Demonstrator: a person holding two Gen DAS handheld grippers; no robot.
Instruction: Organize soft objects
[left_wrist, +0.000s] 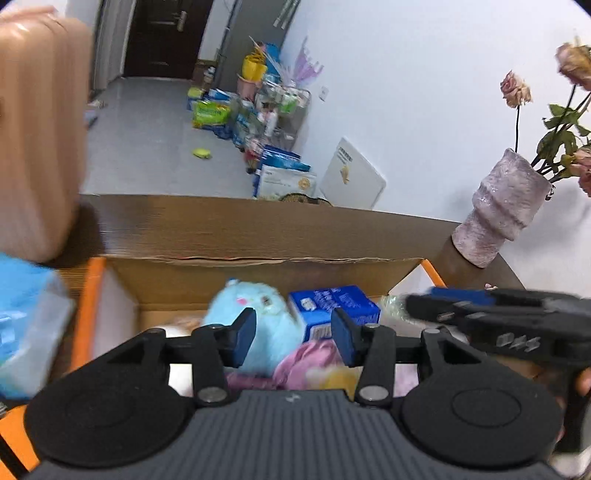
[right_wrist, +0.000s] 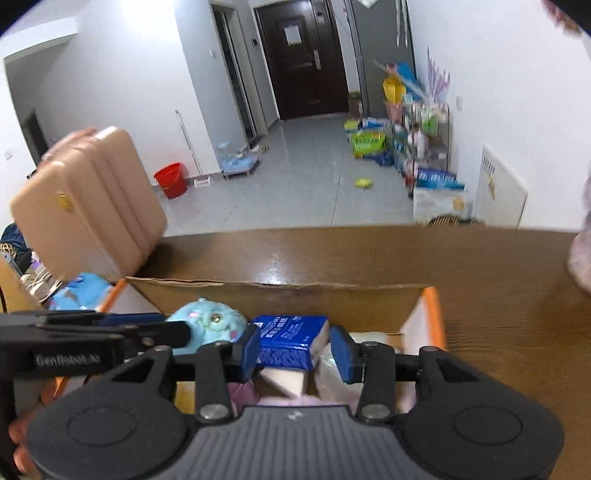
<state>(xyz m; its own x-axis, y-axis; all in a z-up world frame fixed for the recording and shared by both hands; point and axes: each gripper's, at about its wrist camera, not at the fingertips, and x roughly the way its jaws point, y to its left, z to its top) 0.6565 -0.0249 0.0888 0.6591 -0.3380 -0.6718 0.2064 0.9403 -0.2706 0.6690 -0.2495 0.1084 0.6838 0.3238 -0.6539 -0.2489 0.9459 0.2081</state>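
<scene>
I take the cardboard box (right_wrist: 280, 295) as my landmark; it sits on the brown desk (right_wrist: 498, 280) with its orange-edged flaps spread open. Behind the box, past the desk's far edge, I see a grey tiled floor (right_wrist: 306, 177) running to a dark door (right_wrist: 306, 55), with a red bucket (right_wrist: 170, 180) off to the left against the wall. Left of the box stands a beige suitcase (right_wrist: 88, 206); right of it, a pale ribbed vase (left_wrist: 502, 218) with faded roses stands on the desk.

Inside the box, a light blue plush toy (left_wrist: 258, 317) lies toward the left, a blue tissue pack (right_wrist: 291, 339) just beside it on the right, and pink cloth (left_wrist: 310, 363) in front of them.

Above the box's near side, my left gripper (left_wrist: 293, 338) hangs with its fingers apart, holding nothing, the plush showing between them. My right gripper (right_wrist: 293, 352) is just as wide apart and empty, with the tissue pack showing between its blue pads (right_wrist: 341, 354); I cannot tell whether they touch it.
</scene>
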